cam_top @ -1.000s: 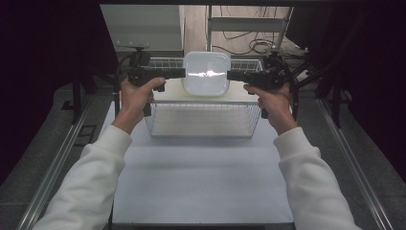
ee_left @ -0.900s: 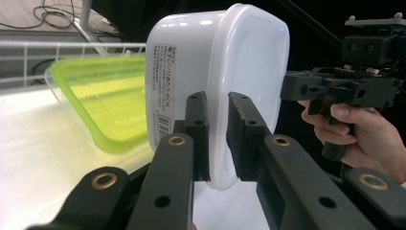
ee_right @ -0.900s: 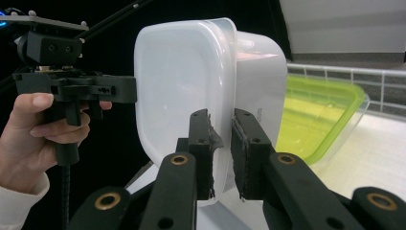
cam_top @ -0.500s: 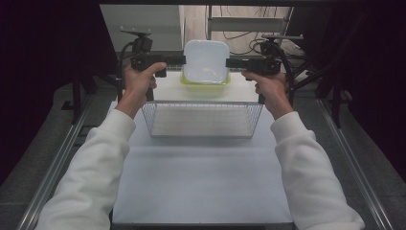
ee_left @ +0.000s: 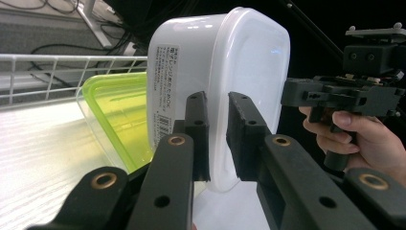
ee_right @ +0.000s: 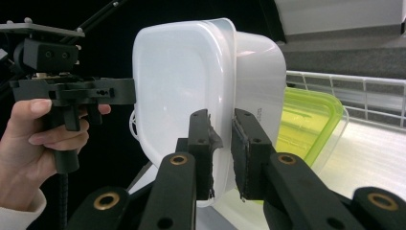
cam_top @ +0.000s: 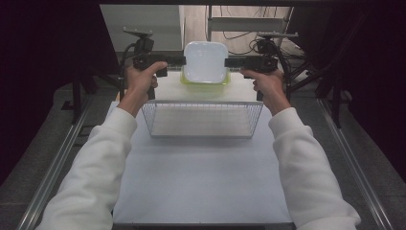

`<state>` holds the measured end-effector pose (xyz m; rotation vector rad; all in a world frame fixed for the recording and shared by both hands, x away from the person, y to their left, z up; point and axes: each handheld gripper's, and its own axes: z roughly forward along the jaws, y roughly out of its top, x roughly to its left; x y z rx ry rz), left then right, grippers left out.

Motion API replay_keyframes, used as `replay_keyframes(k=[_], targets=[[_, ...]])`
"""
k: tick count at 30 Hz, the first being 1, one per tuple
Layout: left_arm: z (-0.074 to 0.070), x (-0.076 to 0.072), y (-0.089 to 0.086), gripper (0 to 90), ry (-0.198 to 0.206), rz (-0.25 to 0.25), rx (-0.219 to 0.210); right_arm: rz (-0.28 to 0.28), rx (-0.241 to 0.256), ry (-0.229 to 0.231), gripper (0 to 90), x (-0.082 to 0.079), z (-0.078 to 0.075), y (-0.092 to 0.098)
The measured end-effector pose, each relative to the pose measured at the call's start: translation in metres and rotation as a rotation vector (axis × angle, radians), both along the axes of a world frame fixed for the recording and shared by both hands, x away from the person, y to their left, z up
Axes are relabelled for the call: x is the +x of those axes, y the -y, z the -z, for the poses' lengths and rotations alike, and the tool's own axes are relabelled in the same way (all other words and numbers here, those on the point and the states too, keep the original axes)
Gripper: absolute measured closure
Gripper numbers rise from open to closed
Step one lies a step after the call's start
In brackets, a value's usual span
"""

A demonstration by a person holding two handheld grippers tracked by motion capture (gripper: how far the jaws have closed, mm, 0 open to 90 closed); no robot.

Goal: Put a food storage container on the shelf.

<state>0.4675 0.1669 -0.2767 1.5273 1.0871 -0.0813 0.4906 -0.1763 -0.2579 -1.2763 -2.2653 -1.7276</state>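
Note:
A white plastic tub (cam_top: 206, 61) with a paper label on its side is held in the air, tipped on edge, its flat rimmed face toward the person. My left gripper (cam_top: 181, 61) is shut on the tub's left rim and my right gripper (cam_top: 229, 62) on its right rim. In the left gripper view the jaws (ee_left: 218, 98) clamp the rim of the tub (ee_left: 249, 62). The right gripper view shows its jaws (ee_right: 221, 117) pinching the opposite rim of the tub (ee_right: 177, 76). Just under the tub a container with a green lid (cam_top: 205, 80) lies on the table.
A wire basket (cam_top: 203, 120) stands on the white table top just in front of the green-lidded container (ee_left: 119, 115). Metal rails run along both table sides. Cables and a stand lie on the floor beyond the far edge.
Both grippers have lifted the white tub off the green-lidded container and tipped it up on edge, its flat face turning toward the person. The basket has not moved.

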Motion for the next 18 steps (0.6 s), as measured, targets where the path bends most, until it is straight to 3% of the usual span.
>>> replay_keyframes(k=[4,10,18], targets=[[0.001,0.006,-0.003,79.4,-0.025,0.015,-0.022,-0.002,0.015,-0.019,77.6,0.005,0.000,0.000],[0.000,0.017,-0.004,78.7,-0.067,0.012,-0.039,0.019,0.017,-0.095,74.6,0.017,-0.002,-0.001],[0.006,0.034,-0.007,77.4,-0.154,-0.015,-0.129,0.063,0.068,-0.198,71.5,0.036,0.000,-0.003]])
